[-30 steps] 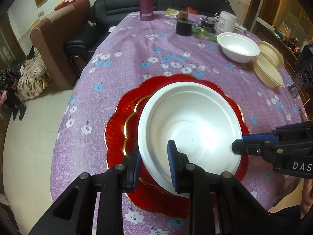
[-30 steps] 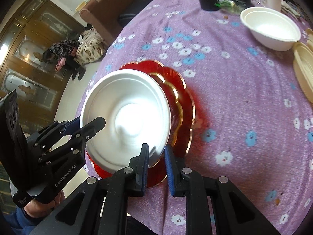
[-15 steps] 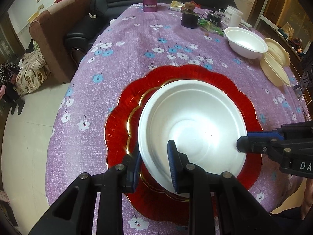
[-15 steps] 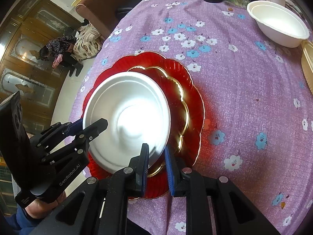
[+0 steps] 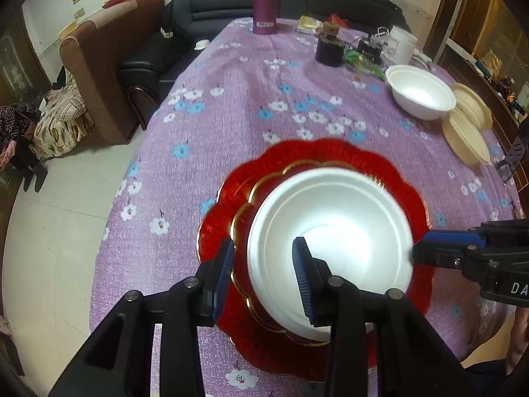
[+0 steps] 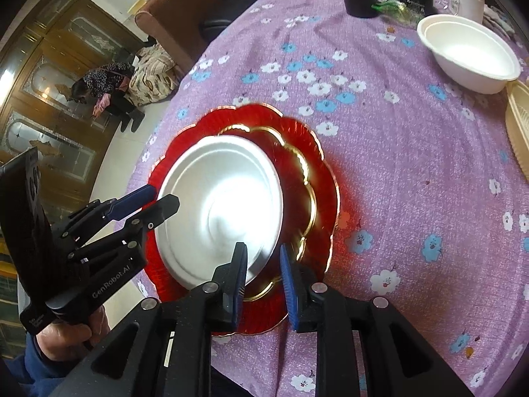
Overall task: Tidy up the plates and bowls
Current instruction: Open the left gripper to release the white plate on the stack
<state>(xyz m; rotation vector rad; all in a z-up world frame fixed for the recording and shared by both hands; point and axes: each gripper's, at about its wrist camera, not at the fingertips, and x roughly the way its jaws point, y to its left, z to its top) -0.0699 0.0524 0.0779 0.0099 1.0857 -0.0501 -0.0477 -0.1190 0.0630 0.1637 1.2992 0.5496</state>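
Between the left gripper (image 5: 263,274) jaws sits the near rim of the white bowl (image 5: 330,231); jaws just opening, pads off it, bowl resting on the red plates (image 5: 224,195).

Right wrist view: right gripper (image 6: 263,279) jaws apart, straddling the bowl's near edge, equally close.

purple flask (image 5: 264,0) upright, table's far edge | black sofa (image 5: 211,20) behind (brown armchair (image 5: 99,76) beside)

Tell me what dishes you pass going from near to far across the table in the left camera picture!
White bowl sitting on the red plates → cream plates → another white bowl → dark jar → purple bottle.
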